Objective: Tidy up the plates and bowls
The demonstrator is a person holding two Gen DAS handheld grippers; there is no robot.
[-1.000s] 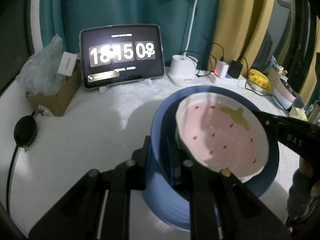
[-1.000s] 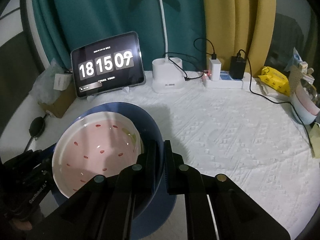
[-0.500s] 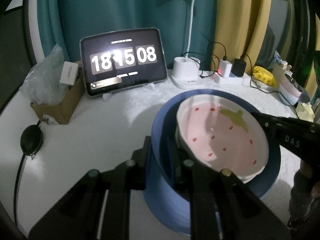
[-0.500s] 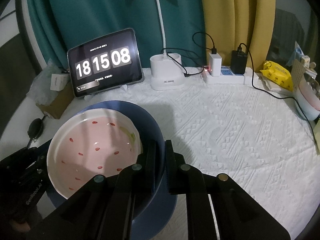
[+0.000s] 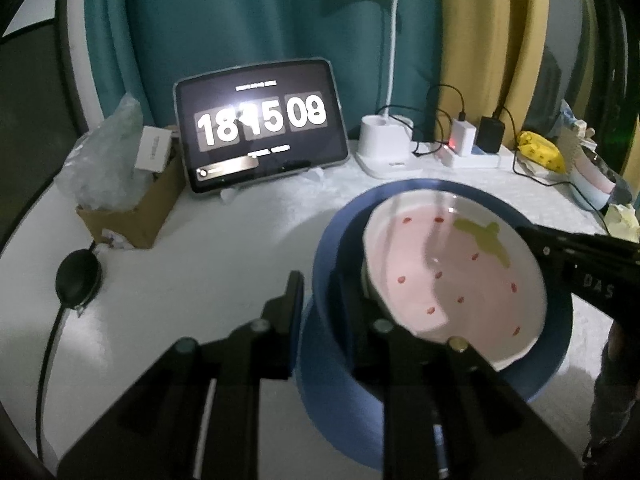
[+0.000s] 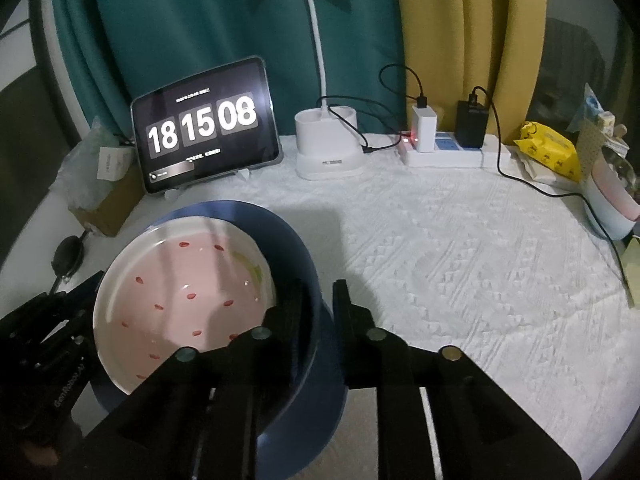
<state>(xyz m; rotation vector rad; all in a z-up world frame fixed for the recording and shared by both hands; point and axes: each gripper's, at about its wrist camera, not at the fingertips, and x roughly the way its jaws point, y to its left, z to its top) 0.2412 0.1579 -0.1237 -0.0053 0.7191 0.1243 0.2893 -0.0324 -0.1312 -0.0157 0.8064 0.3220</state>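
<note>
Both grippers angled down, jaws opening astride blue bowl (image 5: 436,408) rim

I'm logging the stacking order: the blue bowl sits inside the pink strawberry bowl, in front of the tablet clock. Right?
Not quite: it is reversed. The pink strawberry bowl sits inside the blue bowl, as the right wrist view shows. They do stand in front of the tablet clock.

The tablet (image 6: 206,126), far left on the table, shows a flip clock reading 18 15 08 (its smaller lines are too small to read). The right gripper (image 5: 532,240) body bears "DAS".
</note>
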